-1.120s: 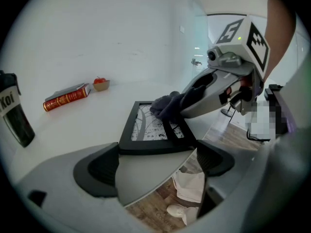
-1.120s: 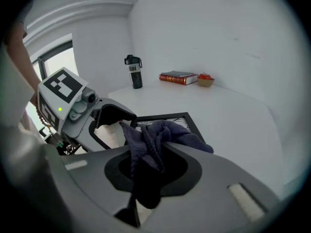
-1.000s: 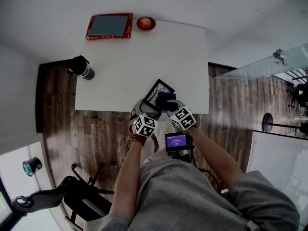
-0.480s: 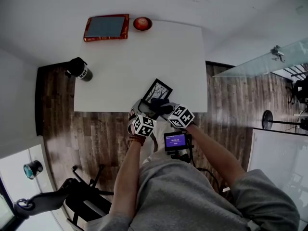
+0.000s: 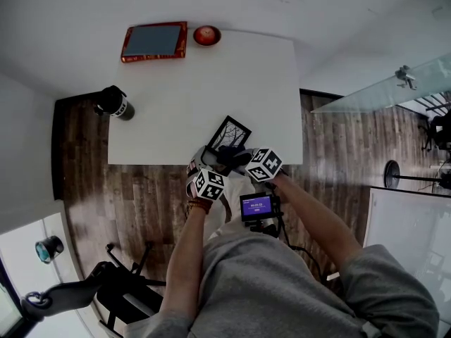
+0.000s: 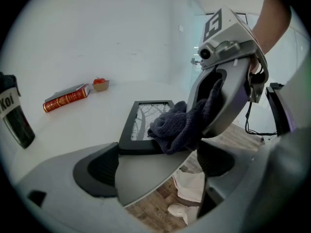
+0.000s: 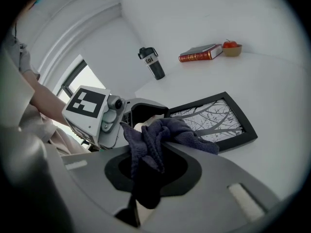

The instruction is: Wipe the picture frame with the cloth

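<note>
Picture frame (image 6: 127,130) corner under cloth (image 6: 182,125), bottle (image 6: 14,120) edge-cropped

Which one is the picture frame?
Look at the white table, at the edge nearest the person. The picture frame lies there, partly under a dark cloth. Only it has a black rim around bare tree branches.

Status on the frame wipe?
Right gripper shut on cloth, cloth resting on picture frame, near end. Left gripper jaws astride that end, contact unclear. Well clear: book, bottle.
</note>
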Motion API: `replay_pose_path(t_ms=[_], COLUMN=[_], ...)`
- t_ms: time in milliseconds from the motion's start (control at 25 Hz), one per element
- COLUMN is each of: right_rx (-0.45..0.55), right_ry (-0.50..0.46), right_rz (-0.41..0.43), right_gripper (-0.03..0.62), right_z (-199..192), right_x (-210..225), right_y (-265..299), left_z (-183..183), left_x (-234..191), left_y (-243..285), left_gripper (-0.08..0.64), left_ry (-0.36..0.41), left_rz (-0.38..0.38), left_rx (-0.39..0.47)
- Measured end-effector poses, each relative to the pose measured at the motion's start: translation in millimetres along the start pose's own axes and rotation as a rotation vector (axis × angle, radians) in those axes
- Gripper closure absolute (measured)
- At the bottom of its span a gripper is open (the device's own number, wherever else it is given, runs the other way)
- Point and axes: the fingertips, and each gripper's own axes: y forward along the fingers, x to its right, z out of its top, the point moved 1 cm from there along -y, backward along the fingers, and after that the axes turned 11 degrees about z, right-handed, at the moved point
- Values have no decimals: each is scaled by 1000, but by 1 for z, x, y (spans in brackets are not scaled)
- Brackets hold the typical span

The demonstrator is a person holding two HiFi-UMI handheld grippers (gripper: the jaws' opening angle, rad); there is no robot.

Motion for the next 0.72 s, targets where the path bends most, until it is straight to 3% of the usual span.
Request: replay_pose_path(t_ms=[160,400,480,600,720], right_rx=[-17,-30,47,243,406], right_ry=[66,149,156,167,77], right_rz=[33,102,156,259,219], right_gripper=[526,525,525,522,522], right_z=[0,1,18,63,105], right_x=[-2,-13,-20,-40,-53], right_y=[1,3,-10,-46,-94], left_z=[-2,-6,-6,-2,28], left_x=[1,0,1,6,2], left_y=[0,-1,-2,-10,-39], left_gripper=[63,69,69,54,63], left_ry=[3,70,71,82,144], left_rz=[-3,-18,-28,-92,-131], left_rx=[-9,-40,-46,-46,74])
